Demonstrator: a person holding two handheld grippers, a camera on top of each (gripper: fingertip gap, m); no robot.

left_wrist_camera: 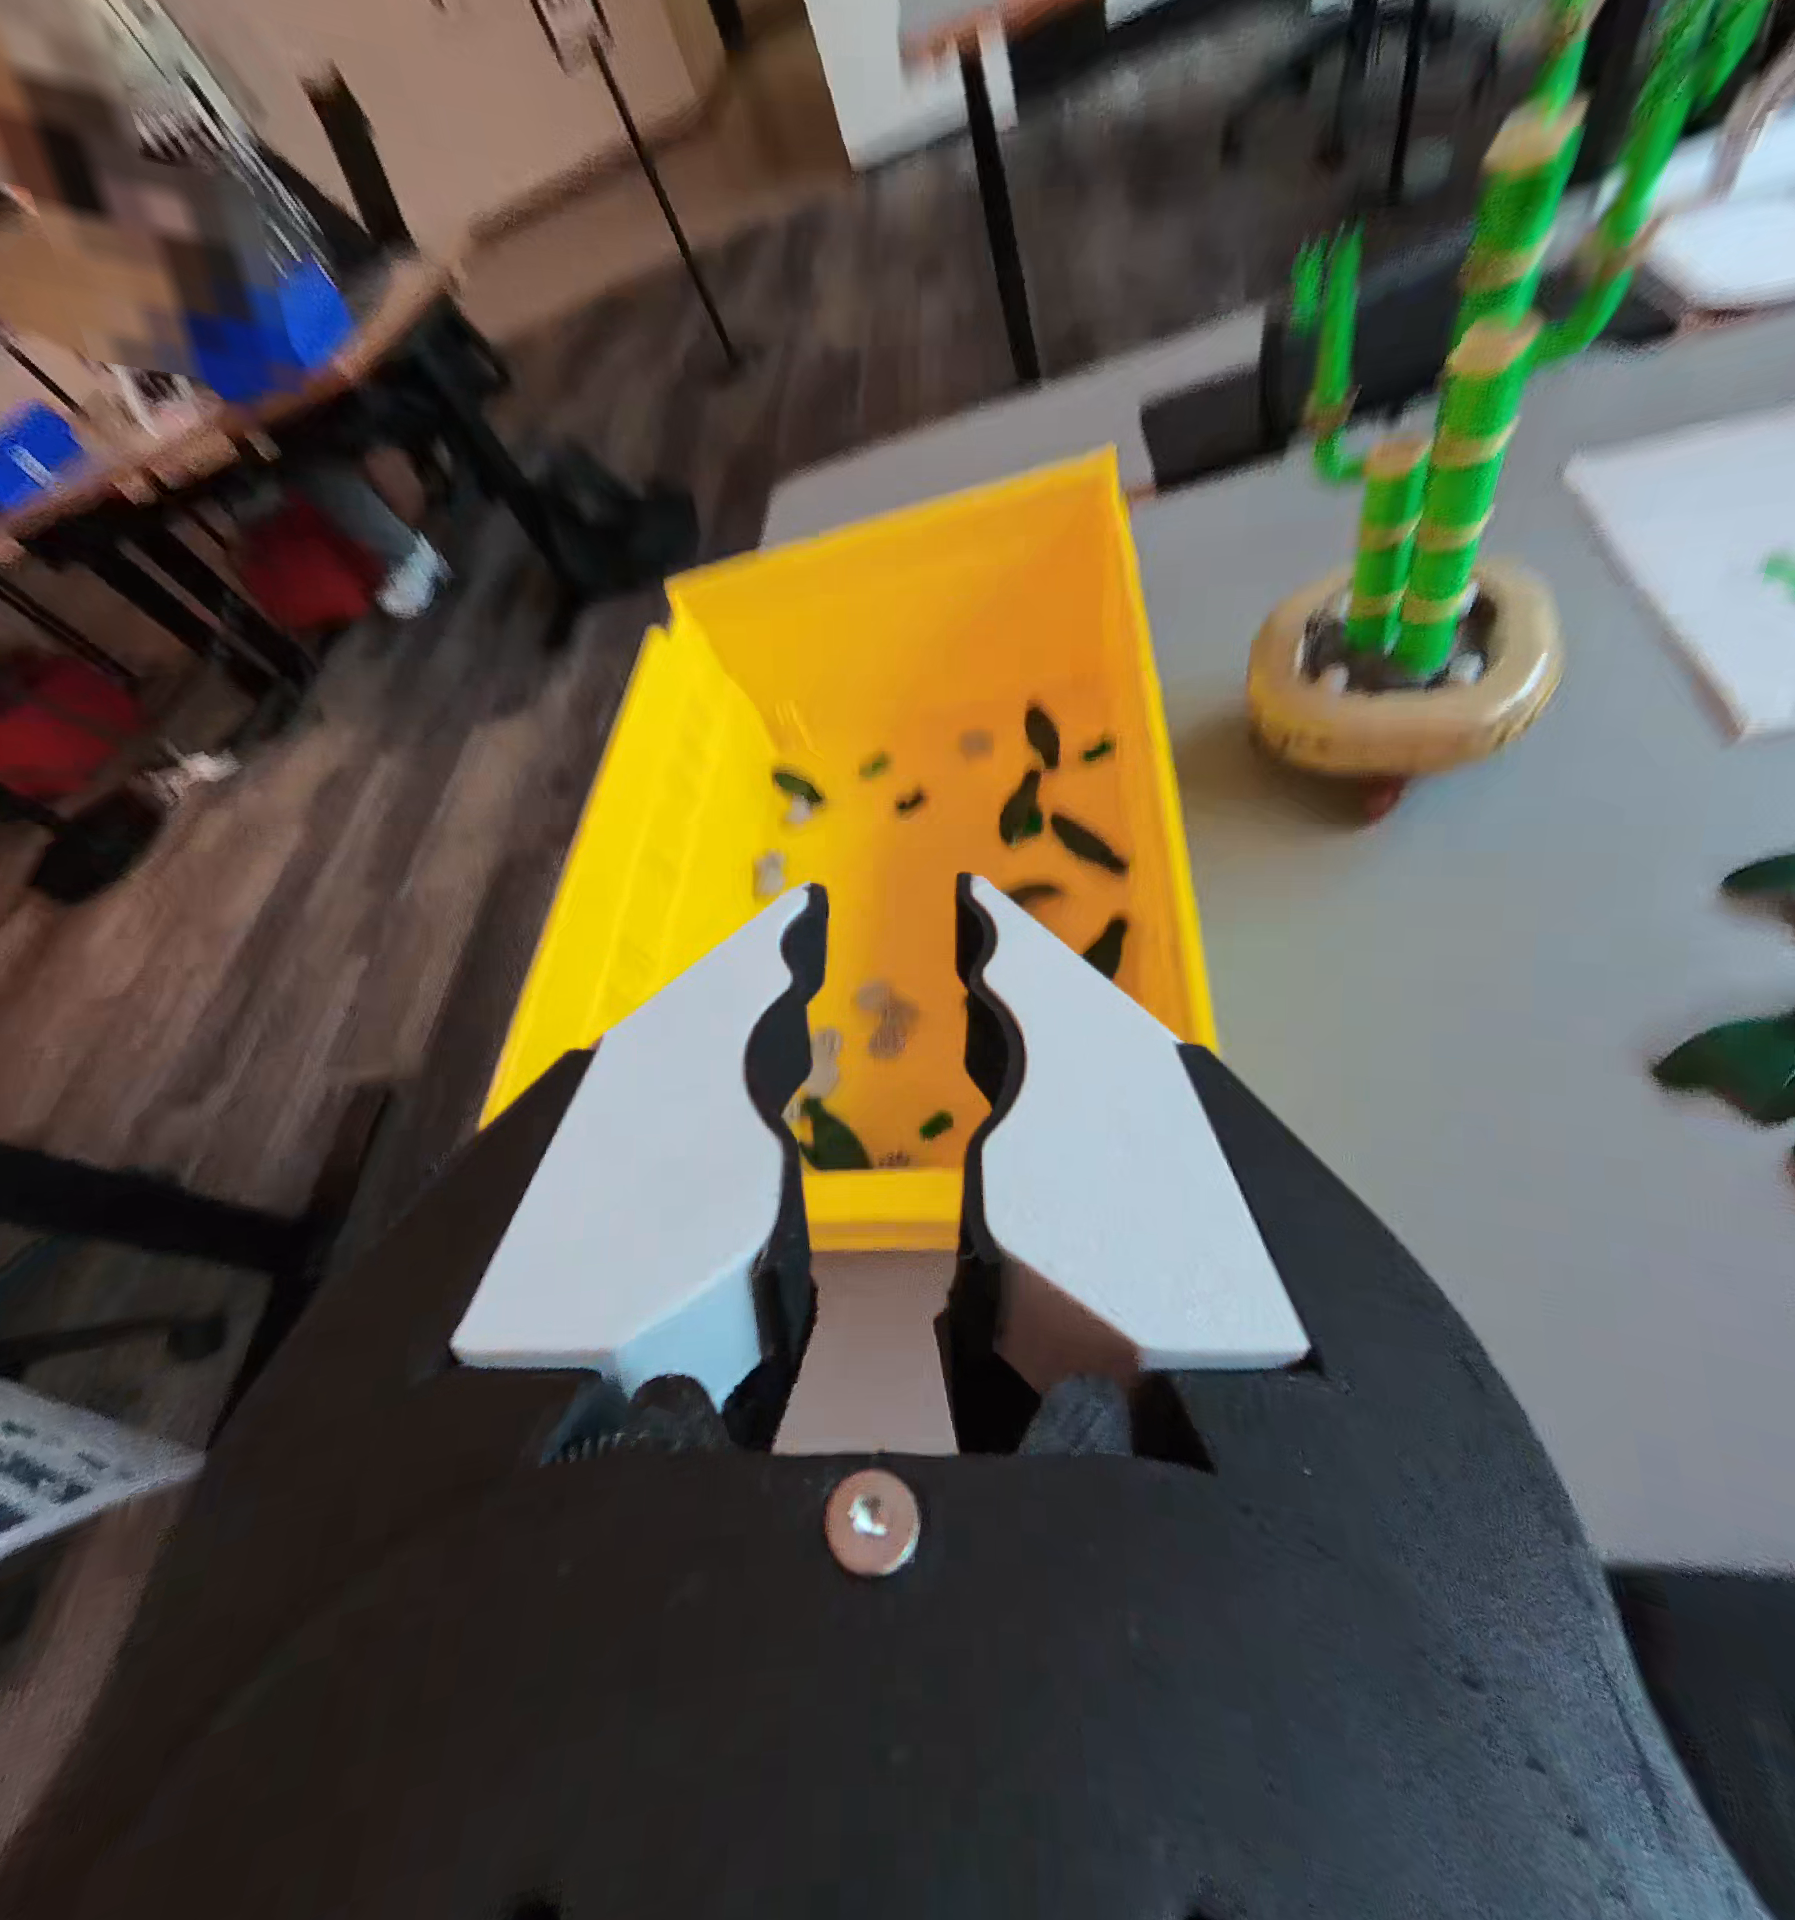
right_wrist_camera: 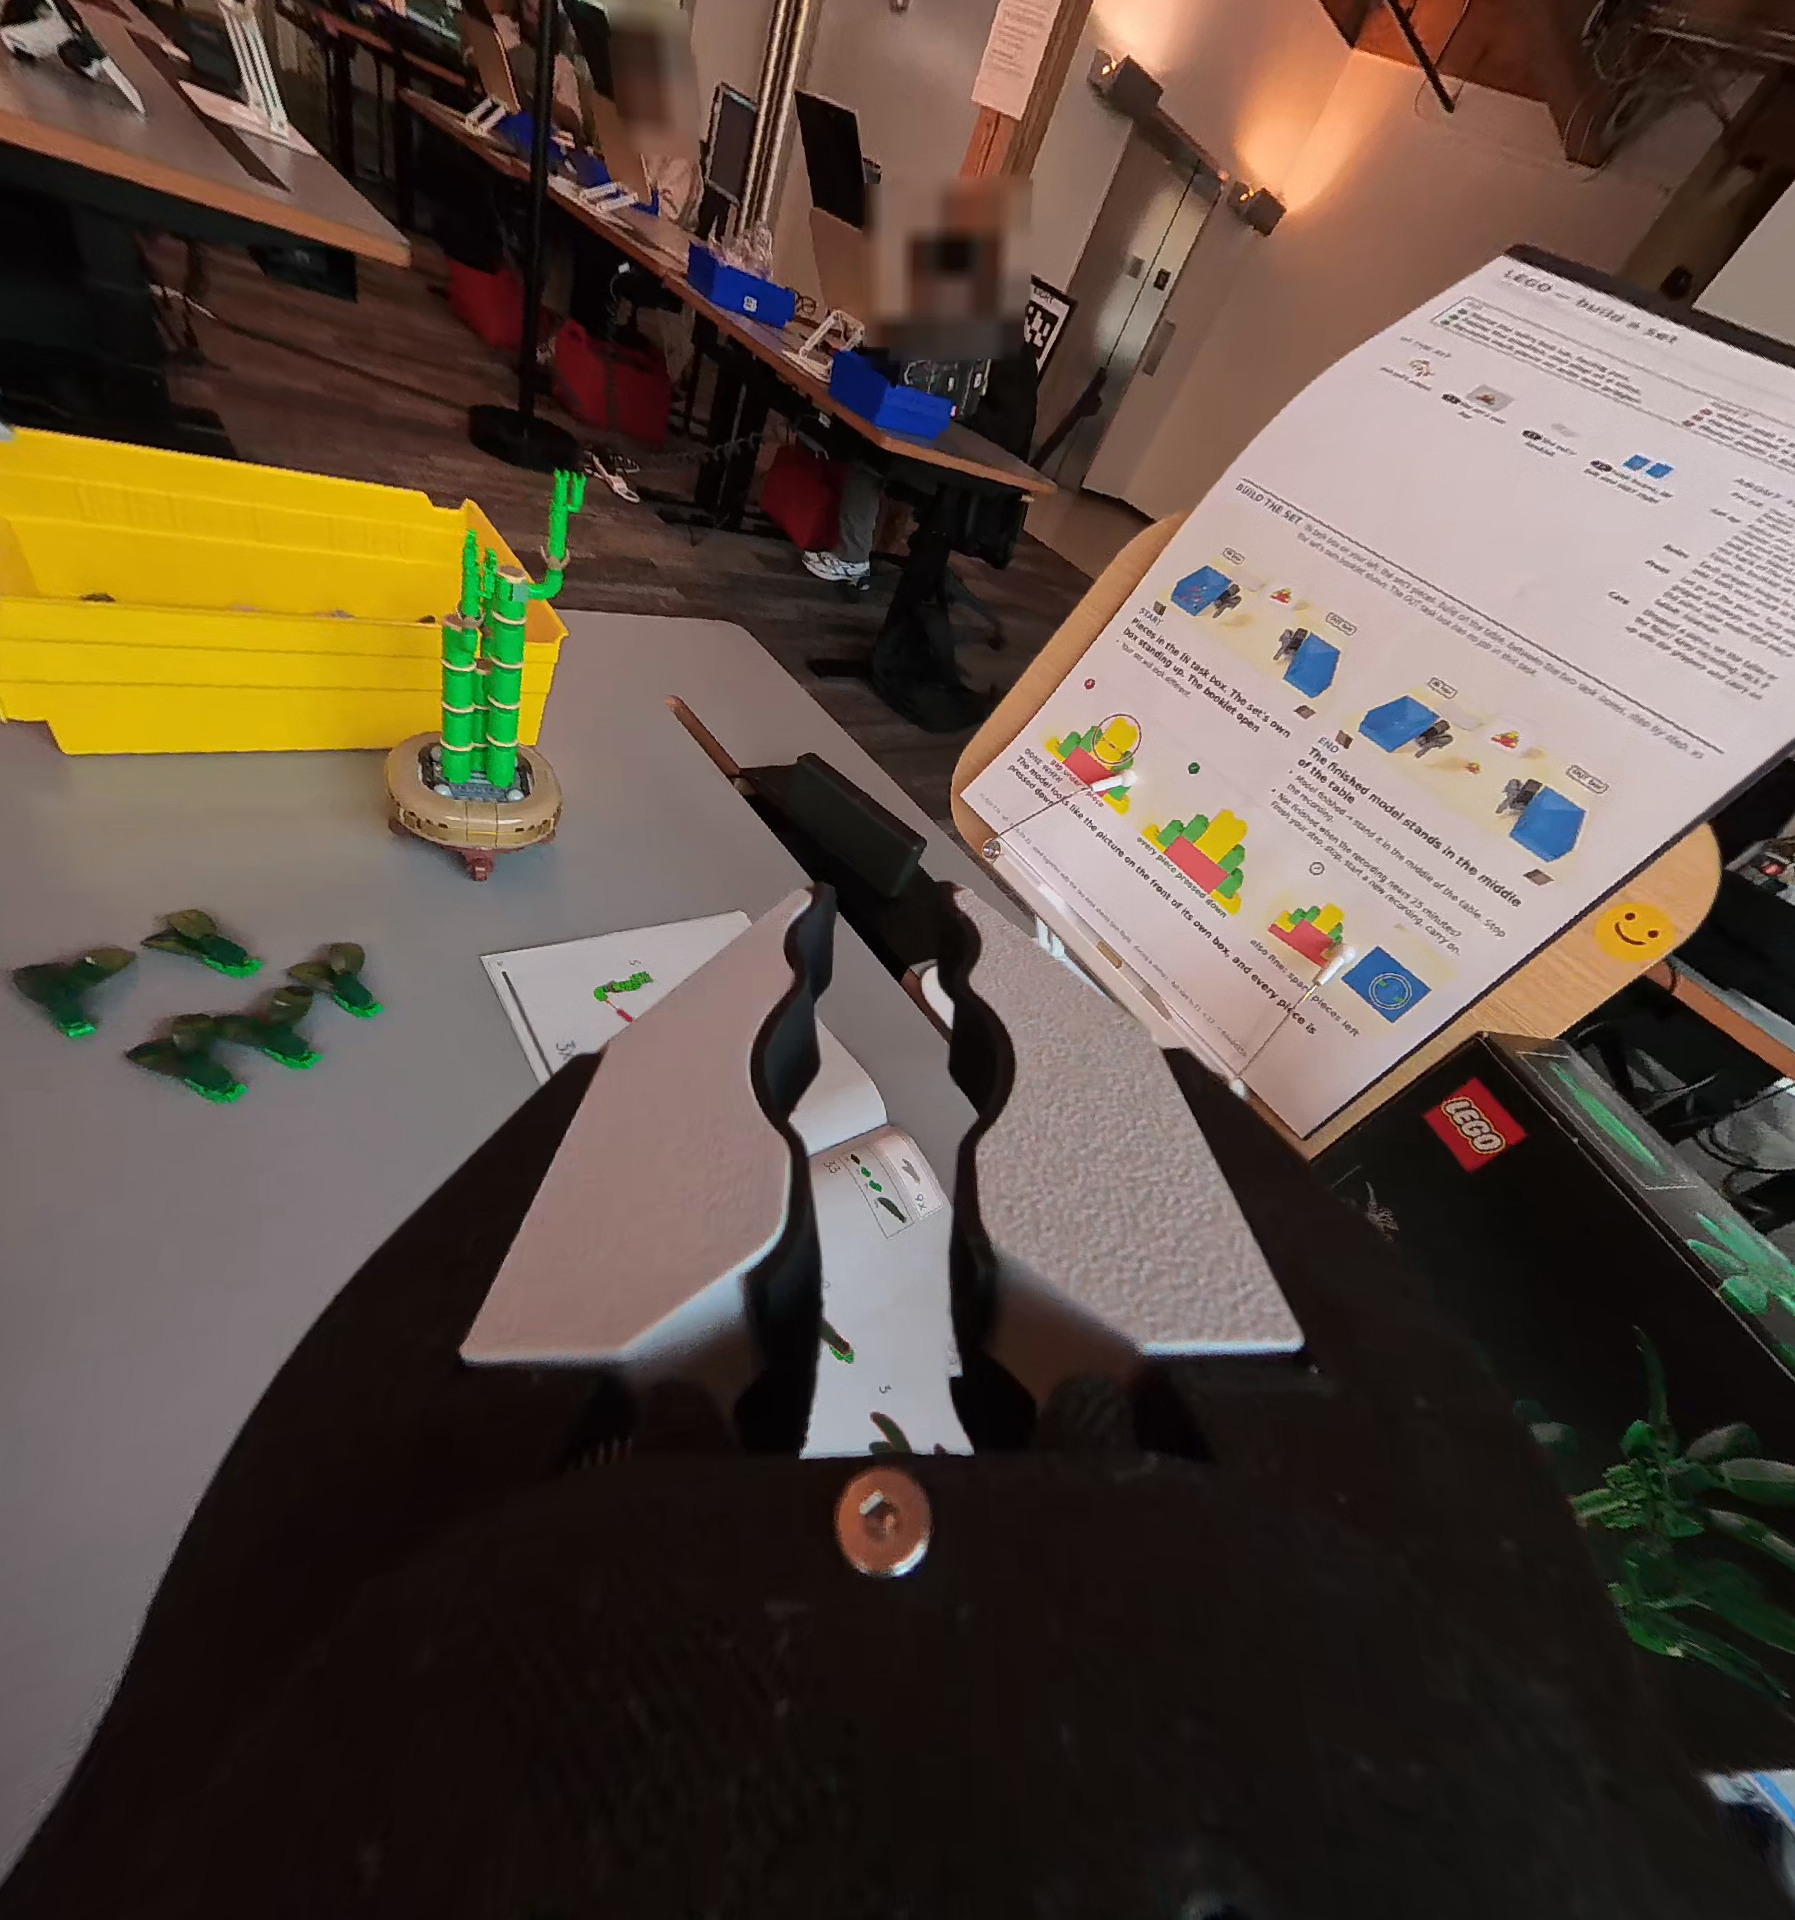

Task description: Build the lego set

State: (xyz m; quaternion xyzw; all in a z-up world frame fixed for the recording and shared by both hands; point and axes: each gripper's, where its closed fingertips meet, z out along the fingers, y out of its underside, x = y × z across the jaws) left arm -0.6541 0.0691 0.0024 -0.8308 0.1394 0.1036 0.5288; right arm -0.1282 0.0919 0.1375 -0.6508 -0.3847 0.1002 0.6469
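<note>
A green bamboo model in a tan pot (left_wrist_camera: 1402, 665) stands on the grey table (left_wrist_camera: 1392, 1039); it also shows in the right wrist view (right_wrist_camera: 477, 769). A yellow bin (left_wrist_camera: 872, 644) holds several loose dark green leaf pieces (left_wrist_camera: 1023, 810) and tan pieces. My left gripper (left_wrist_camera: 891, 894) is open and empty, held above the bin's near end. Several built dark green leaf clusters (right_wrist_camera: 197, 997) lie on the table left of my right gripper (right_wrist_camera: 888, 899), which is open and empty above the open instruction booklet (right_wrist_camera: 602, 987).
A large instruction sheet on a wooden stand (right_wrist_camera: 1392, 727) rises at the right. The black set box (right_wrist_camera: 1558, 1226) lies below it. A black block (right_wrist_camera: 851, 821) sits at the table's far edge. Yellow bins (right_wrist_camera: 218, 592) stand behind the model. Other tables and people are beyond. Spacing between my two grippers at the tips: around 55 cm.
</note>
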